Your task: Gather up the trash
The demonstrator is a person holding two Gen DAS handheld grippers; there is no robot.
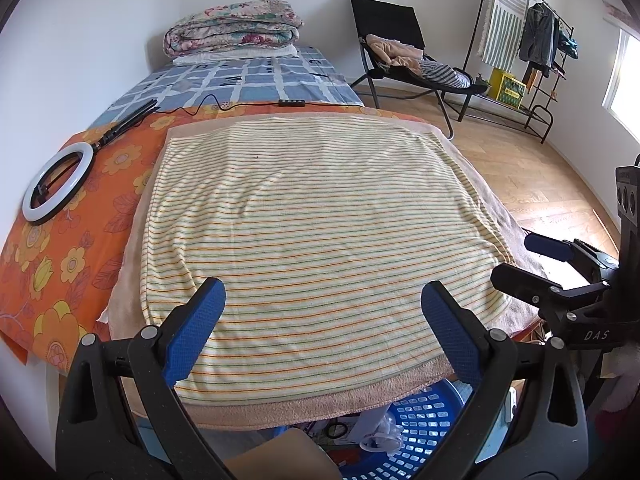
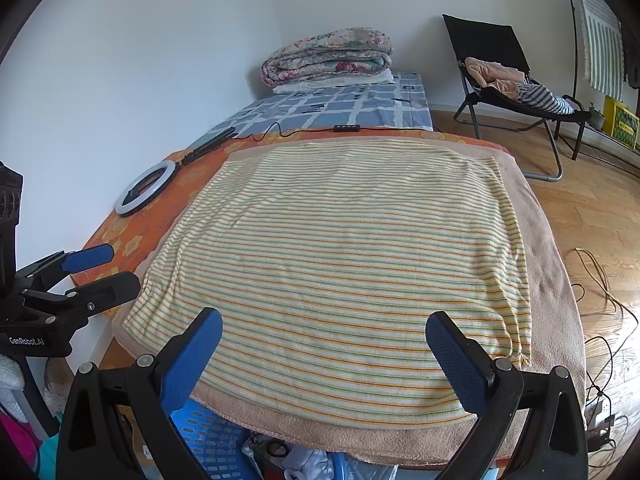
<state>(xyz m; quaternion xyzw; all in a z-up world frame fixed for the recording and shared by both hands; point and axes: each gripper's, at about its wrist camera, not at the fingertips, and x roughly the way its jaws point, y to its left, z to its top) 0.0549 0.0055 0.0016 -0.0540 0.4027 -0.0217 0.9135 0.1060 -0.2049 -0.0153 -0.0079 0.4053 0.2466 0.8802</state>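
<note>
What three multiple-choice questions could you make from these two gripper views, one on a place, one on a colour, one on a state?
1. Where does the white ring light lie?
A. on the orange floral sheet
B. on the black folding chair
C. in the blue plastic basket

2. What colour is the sheet under the folded floral quilt?
A. red
B. blue checked
C. plain green

3. How does the left gripper stand?
A. shut on a wrapper
B. shut on the yellow striped towel
C. open, holding nothing

Answers: 1 A, the ring rests on the orange cloth left of the towel. 2 B, blue and white squares show beneath the quilt. 3 C, its blue pads are wide apart over the towel.
</note>
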